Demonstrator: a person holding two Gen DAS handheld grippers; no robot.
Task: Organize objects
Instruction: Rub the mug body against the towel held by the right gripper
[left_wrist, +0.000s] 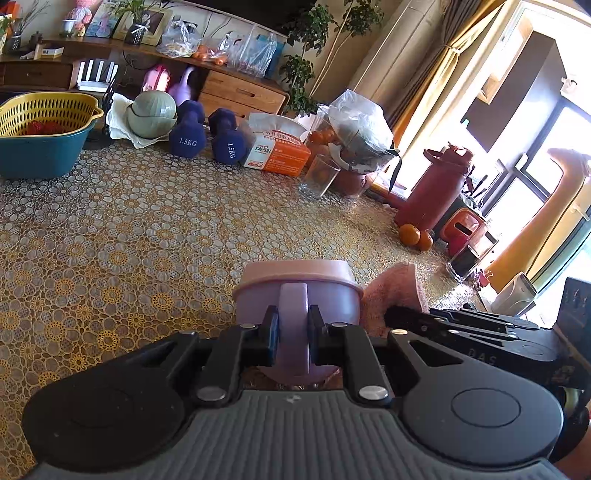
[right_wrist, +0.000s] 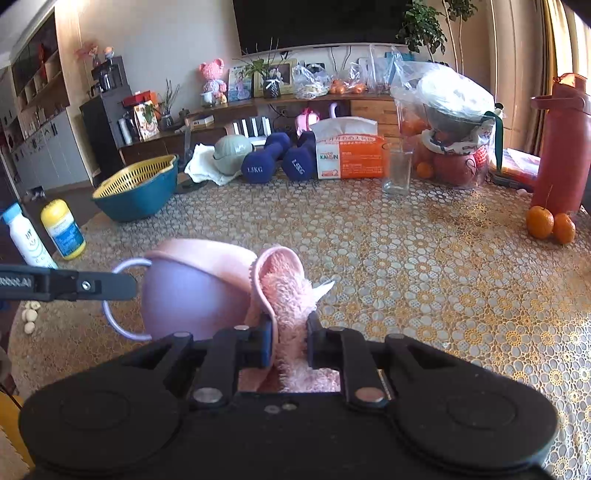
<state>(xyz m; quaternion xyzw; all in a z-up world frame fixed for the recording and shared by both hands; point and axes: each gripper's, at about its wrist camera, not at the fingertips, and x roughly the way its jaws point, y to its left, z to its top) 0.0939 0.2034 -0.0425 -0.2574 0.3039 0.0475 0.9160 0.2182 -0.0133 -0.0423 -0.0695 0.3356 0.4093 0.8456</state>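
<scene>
Two grippers are meeting on one lilac cup (left_wrist: 299, 291), which is sitting on the patterned tablecloth (left_wrist: 129, 229) at the near edge of the table. Left gripper (left_wrist: 293, 332) is closing its jaws narrowly on the cup's handle (left_wrist: 293, 325); the handle's long axis is running from 12 to 6 o'clock in the left wrist view, straight along the fingers, so the cup body is lying dead ahead at 12. Right gripper (right_wrist: 288, 339) is pinching a pink fluffy cloth (right_wrist: 288, 295), jaws narrowed around its bunched fold; the cloth's long axis is likewise running 12 to 6 o'clock. From the right jaws the cup (right_wrist: 192, 291) is lying at about 10 o'clock, touching the cloth, its handle (right_wrist: 122, 299) pointing toward 9. Judged from this, the right gripper is the nearer one to the cup's mouth, whose facing I cannot tell
</scene>
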